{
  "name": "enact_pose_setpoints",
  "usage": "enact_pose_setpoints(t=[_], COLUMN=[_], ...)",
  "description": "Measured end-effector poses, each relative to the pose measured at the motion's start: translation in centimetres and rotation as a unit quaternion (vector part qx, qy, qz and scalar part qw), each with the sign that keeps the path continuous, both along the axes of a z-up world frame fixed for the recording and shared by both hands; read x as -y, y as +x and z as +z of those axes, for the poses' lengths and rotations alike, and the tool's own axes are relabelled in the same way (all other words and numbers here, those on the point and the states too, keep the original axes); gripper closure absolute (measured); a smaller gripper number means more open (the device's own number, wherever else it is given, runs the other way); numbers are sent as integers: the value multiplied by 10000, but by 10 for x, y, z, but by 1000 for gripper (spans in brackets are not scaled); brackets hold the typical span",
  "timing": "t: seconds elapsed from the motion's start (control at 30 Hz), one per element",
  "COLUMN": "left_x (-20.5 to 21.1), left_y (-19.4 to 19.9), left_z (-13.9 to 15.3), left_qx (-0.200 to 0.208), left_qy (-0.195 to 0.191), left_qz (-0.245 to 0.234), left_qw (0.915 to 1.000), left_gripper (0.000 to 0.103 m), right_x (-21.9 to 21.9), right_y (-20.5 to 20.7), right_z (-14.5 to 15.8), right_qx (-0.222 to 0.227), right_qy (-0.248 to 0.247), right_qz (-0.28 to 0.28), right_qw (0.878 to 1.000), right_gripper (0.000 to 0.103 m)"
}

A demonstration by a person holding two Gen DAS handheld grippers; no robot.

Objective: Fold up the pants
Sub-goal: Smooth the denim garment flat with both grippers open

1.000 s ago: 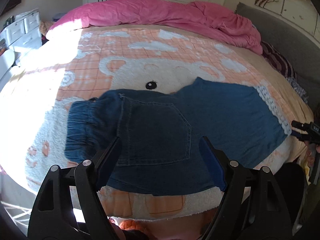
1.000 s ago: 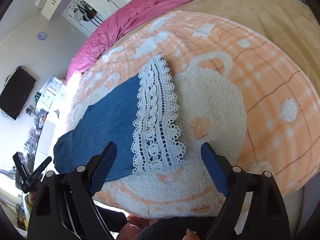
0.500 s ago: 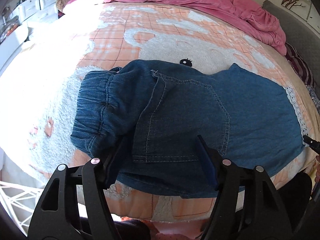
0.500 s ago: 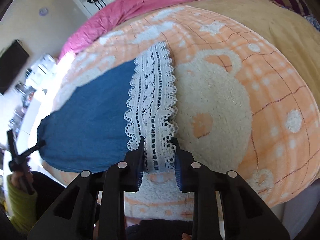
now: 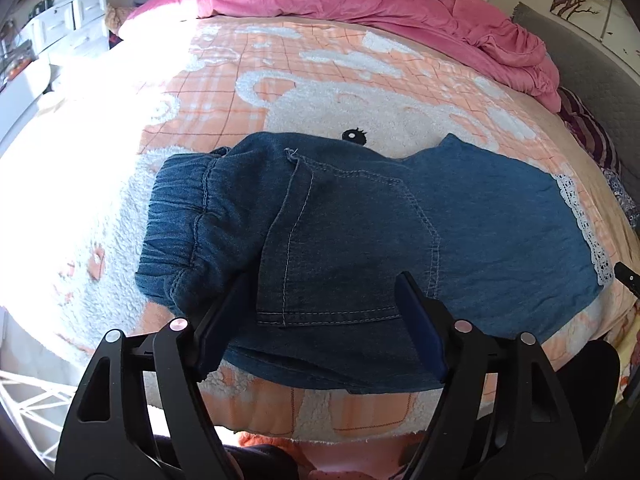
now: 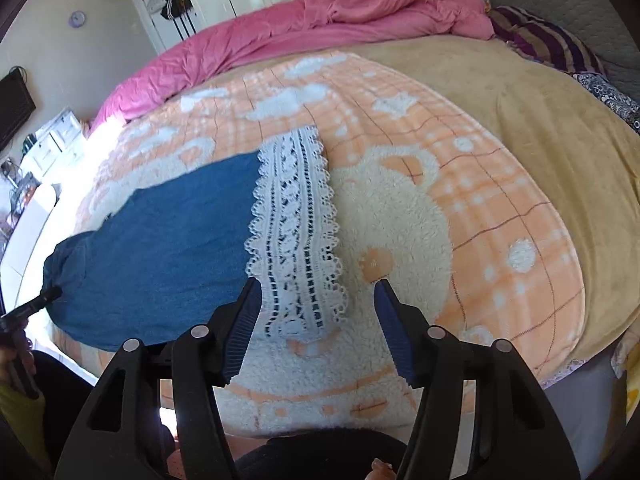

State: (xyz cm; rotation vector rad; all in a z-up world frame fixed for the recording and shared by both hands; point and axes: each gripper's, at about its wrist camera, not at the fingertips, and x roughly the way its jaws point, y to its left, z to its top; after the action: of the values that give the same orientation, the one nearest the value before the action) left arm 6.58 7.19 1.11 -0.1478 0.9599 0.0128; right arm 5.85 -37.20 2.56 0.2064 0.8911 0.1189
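Observation:
Blue denim pants (image 5: pixel 360 232) lie flat across an orange bear blanket (image 5: pixel 280 64), elastic waistband to the left, white lace hem (image 5: pixel 584 220) to the right. My left gripper (image 5: pixel 324 284) is open, its jaws straddling the near edge of the seat by the back pocket. In the right wrist view the lace hem (image 6: pixel 296 232) lies in front, denim (image 6: pixel 168 248) to its left. My right gripper (image 6: pixel 316 292) is open, jaws either side of the hem's near corner, not clamped.
A pink duvet (image 5: pixel 380 4) is bunched along the far side of the bed. A tan blanket (image 6: pixel 560 140) and striped pillow (image 6: pixel 548 44) lie to the right. White drawers (image 5: pixel 68 20) stand left of the bed. The bed's near edge is just below both grippers.
My right gripper closed on the lace hem half a second ago and has now opened again. My left gripper moved in over the near edge of the pants and stays open.

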Motion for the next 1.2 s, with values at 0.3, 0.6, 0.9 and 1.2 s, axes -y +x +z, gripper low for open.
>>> enact_pose_setpoints(t=[0.3,0.6,0.9,1.2], left_x=[7,20,19,33], left_y=[-7,-11,3,-7], left_z=[10,13,-9,10], left_qx=[139,282,-255,300], left_qy=[169,319,259,238], left_qz=[-81,-388,-360,-566], left_qw=[9997,9983,9987,9977], left_gripper=[24,17,11,10], right_x=[-64,-149,-171,-154], right_y=[-9,6,9,-7], right_z=[20,-8,-52,-35], right_qx=[343,66,-228,-12], right_qy=[-140,-483,-951,-459], right_qz=[649,1378,1395,1041], right_qw=[9972,9893,9854,9935], right_gripper=[29,23,12,9])
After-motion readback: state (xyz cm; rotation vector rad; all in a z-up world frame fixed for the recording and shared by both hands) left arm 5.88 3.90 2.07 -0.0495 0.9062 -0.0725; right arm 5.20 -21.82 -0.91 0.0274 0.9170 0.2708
